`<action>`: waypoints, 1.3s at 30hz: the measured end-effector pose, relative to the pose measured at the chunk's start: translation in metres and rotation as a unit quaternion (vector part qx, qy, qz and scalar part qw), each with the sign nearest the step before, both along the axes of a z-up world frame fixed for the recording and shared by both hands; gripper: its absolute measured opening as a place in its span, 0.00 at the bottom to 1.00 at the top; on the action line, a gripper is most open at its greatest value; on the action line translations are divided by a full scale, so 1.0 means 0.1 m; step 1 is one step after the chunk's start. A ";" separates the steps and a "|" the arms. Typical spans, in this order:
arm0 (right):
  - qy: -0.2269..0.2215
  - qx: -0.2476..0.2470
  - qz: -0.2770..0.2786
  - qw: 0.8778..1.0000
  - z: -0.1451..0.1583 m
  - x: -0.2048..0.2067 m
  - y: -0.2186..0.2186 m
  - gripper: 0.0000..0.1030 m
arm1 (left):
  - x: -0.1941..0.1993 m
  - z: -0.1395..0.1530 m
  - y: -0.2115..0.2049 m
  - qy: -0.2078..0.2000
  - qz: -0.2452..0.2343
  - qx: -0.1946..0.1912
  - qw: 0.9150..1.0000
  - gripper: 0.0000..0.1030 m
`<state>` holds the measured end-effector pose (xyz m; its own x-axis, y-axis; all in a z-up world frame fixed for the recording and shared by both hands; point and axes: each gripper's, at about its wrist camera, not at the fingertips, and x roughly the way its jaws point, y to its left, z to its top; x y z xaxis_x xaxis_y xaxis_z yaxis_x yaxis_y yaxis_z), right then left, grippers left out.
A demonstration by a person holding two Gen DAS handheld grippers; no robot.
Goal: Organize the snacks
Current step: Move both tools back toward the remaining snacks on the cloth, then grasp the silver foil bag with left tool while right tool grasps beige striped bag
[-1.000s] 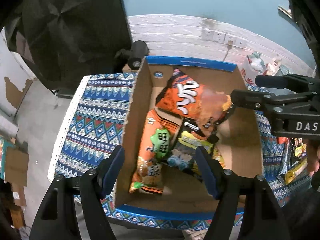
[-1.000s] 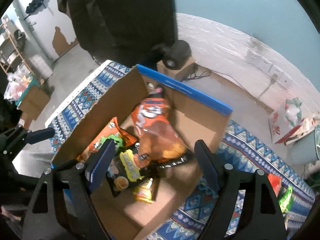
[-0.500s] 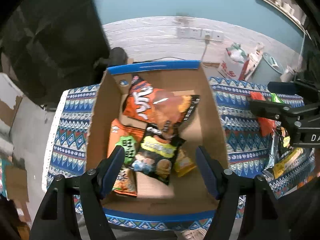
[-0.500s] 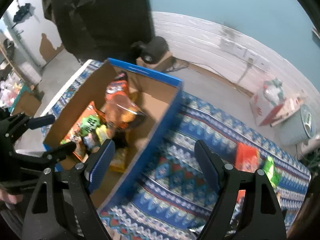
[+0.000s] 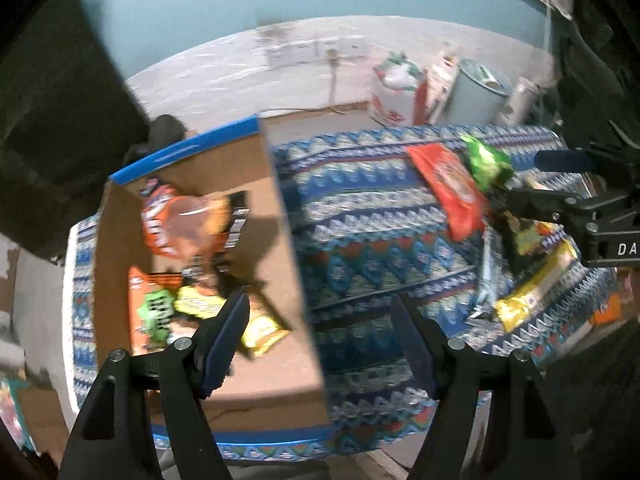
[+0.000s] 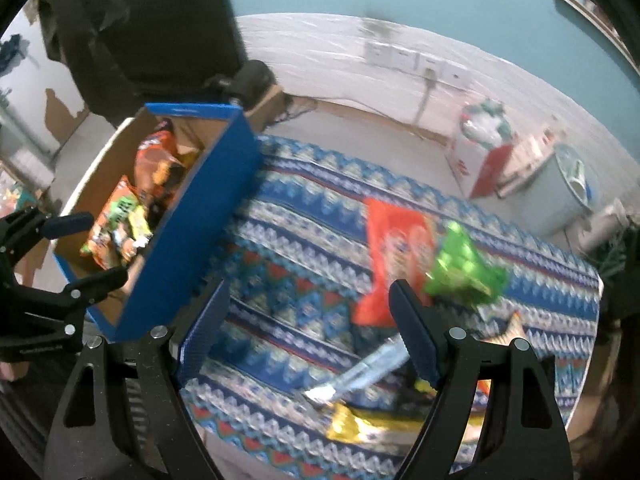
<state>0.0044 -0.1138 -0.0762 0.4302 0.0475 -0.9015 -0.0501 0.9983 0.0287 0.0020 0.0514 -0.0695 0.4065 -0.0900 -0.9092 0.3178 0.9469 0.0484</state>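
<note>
Both grippers are hanging empty with jaws spread wide, nothing between the pads: left gripper is sitting over the near right wall of the cardboard box, right gripper is sitting over bare patterned tablecloth. The box, blue on the outside, is lying at 9 to 10 o'clock in the right wrist view and is already holding several packs: an orange chip bag leaning toward the far wall, an orange-and-green pack flat along the left wall, a small yellow pack near the front. They are lying loose and overlapping, so reading this as dropped in, not stacked. Loose snacks are waiting on the cloth well apart from the box: red-orange bag at 1 o'clock of the right gripper, green bag overlapping its right edge, a silvery-blue stick pack and a yellow wrapper closer in at 5 o'clock. Jaws are probably being kept wide for a flat bag; the red-orange one looks the likeliest next pick for the right side. Frames are motion-blurred, print unreadable
</note>
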 end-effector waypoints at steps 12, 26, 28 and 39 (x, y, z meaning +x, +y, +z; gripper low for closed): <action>0.024 -0.002 -0.083 0.996 -0.19 -0.50 -0.83 0.78 | -0.04 -0.22 -0.87 0.025 -0.078 0.021 0.996 0.72; 0.057 0.008 -0.159 0.986 -0.48 -0.73 -1.55 0.78 | 0.15 -0.64 -1.60 0.076 -0.116 0.021 0.990 0.72; 0.061 0.010 -0.167 0.984 -0.54 -0.74 -1.64 0.78 | 0.19 -0.74 -1.68 0.088 -0.119 0.023 0.989 0.72; 0.087 0.025 -0.210 0.973 -0.89 -0.63 -2.07 0.78 | 0.37 -1.15 -1.88 0.140 -0.117 0.031 0.983 0.72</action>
<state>-0.0586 -0.3204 -0.1651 0.2615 -0.0546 -0.9637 0.3725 0.9268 0.0486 0.0386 -0.1364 -0.1848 0.1151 -0.0933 -0.9890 0.5360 0.8441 -0.0172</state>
